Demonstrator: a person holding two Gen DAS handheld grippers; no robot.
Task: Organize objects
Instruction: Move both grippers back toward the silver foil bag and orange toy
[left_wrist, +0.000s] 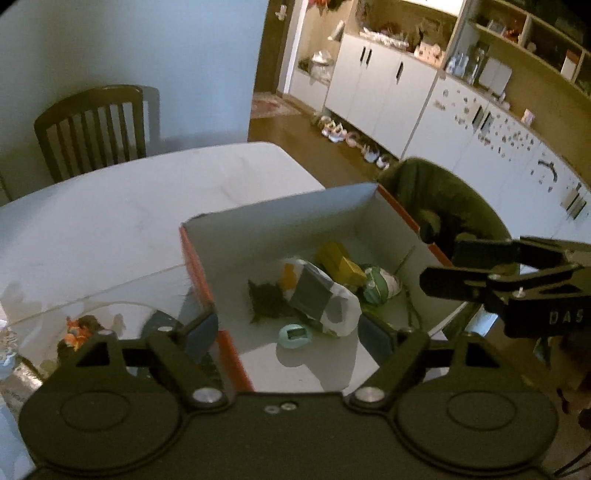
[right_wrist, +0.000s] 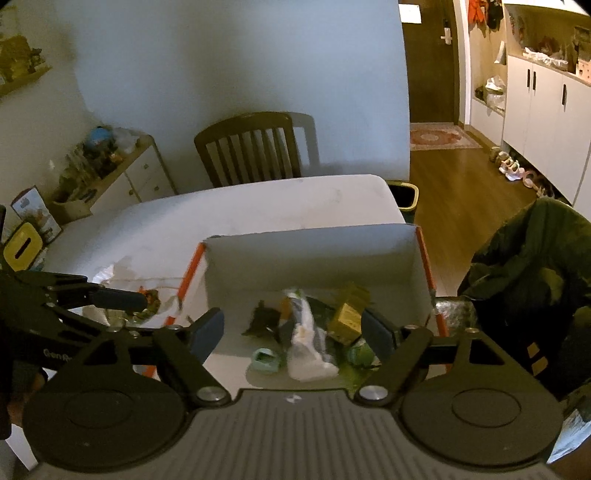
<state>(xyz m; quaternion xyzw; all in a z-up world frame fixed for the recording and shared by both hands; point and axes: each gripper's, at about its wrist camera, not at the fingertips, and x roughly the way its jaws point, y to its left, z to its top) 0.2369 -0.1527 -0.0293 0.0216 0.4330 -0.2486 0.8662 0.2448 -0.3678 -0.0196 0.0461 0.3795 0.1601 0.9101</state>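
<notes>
Jaws apart and empty, your left gripper (left_wrist: 291, 334) and right gripper (right_wrist: 293, 330) hung over the orange-edged white cardboard box (left_wrist: 280, 210) holding small packets (left_wrist: 325, 299); far white tabletop (left_wrist: 147, 199) lay bare.

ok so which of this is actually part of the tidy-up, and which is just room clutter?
Part of the job:
- orange-edged box
- white pouch
- yellow carton
- mint gadget
- green-and-white ball
- dark leafy piece
- left tongs and right tongs, both open, empty

Lying about:
- table
- chair
- dark jacket
- yellow tissue box
</notes>
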